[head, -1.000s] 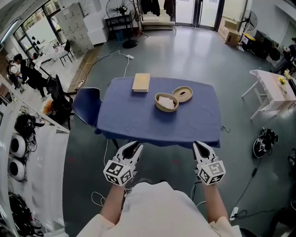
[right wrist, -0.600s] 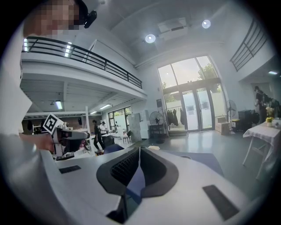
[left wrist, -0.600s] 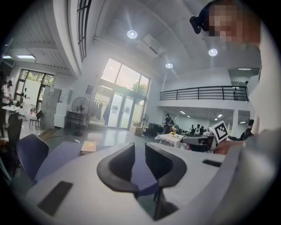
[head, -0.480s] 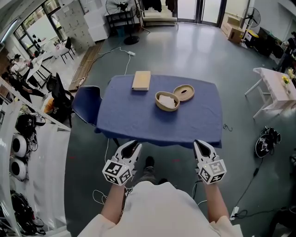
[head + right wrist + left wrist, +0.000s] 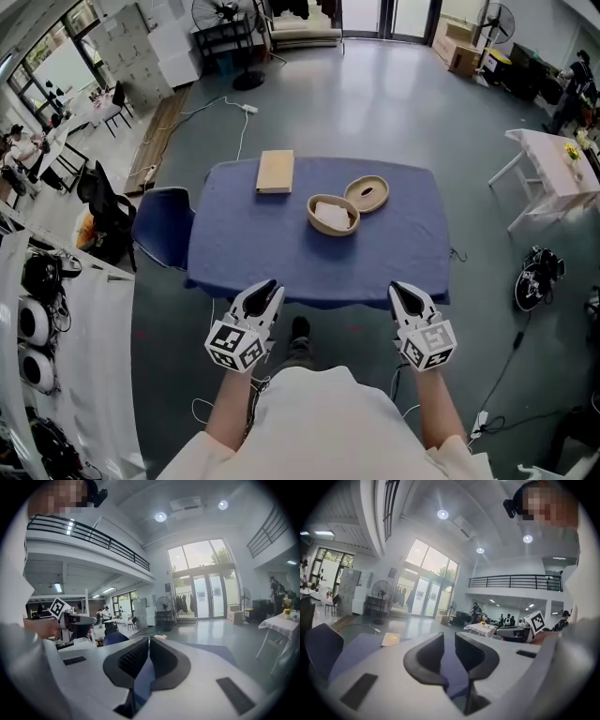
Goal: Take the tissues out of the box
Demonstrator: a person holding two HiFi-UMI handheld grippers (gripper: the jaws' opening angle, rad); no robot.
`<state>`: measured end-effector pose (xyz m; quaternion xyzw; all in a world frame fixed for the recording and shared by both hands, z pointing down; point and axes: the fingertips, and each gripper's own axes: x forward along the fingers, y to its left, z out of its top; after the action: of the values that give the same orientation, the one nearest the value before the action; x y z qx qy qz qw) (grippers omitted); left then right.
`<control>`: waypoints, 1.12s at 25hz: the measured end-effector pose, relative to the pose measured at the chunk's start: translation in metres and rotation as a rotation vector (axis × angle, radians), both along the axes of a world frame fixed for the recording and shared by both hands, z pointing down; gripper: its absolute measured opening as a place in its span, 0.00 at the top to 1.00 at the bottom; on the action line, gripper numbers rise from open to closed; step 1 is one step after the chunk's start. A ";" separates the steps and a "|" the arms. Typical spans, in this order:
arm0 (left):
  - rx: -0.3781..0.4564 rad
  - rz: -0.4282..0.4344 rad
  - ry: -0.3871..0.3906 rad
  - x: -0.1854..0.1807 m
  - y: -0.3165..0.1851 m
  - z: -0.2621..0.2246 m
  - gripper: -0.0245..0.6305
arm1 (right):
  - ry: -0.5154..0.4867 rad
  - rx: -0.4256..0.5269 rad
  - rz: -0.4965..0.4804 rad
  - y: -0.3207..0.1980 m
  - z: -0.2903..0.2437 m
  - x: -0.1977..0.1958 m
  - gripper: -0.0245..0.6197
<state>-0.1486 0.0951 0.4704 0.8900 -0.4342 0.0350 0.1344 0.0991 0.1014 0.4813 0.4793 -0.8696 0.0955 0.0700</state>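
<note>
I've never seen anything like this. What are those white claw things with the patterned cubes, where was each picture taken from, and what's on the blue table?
There is no robot here. A person holds a hand-worked gripper in each hand: the left gripper and the right gripper. The patterned cubes are part of them.

The wide picture comes from a camera on the person's head, looking down. The two rounded pictures come from cameras riding on the grippers, looking along their jaws.

On the table stands a round box with white tissues in it. Its lid lies beside it. Further back is a flat tan thing, perhaps a thin box.

Neither gripper holds anything. The left one's jaws stand slightly apart, the right one's practically together.
</note>
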 end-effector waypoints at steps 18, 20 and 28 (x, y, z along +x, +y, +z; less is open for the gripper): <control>-0.034 0.192 -0.012 -0.046 -0.161 -0.003 0.84 | 0.038 -0.043 0.131 -0.131 -0.001 -0.061 0.91; -0.039 0.219 -0.013 -0.050 -0.171 -0.001 0.84 | 0.043 -0.047 0.149 -0.138 0.000 -0.067 0.91; -0.057 0.268 -0.008 -0.051 -0.197 0.009 0.84 | 0.056 -0.081 0.174 -0.157 0.010 -0.077 0.91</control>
<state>-0.2001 -0.1023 0.4794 0.9357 -0.3110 0.0686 0.1519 0.0219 -0.0551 0.4913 0.5521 -0.8179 0.1230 0.1051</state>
